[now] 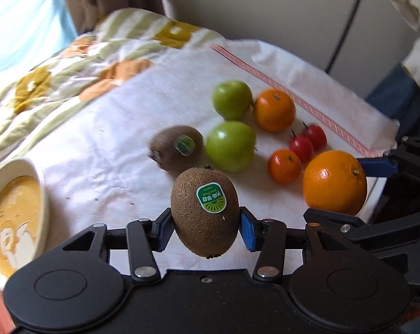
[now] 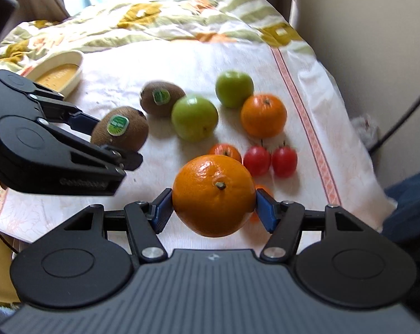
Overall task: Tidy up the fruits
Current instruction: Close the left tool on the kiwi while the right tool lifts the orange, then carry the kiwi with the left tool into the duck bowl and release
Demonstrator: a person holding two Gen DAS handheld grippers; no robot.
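Fingers of left gripper (image 1: 205, 229) clamp a kiwi (image 1: 204, 211); right gripper (image 2: 214, 208) clamps an orange (image 2: 213, 194). Carry both level, grips firm, toward the bowl (image 1: 44, 194) far left.

Second kiwi (image 1: 176, 147) on cloth (image 1: 104, 150), just left of near apple (image 1: 230, 145). Far apple (image 1: 231, 99) behind it, mandarin (image 1: 274, 109) just right. Two tomatoes (image 1: 307, 141) and small mandarin (image 1: 284, 166) nearer, right of near apple. Dish (image 1: 40, 192) well left. Quilt (image 1: 70, 64) behind cloth.
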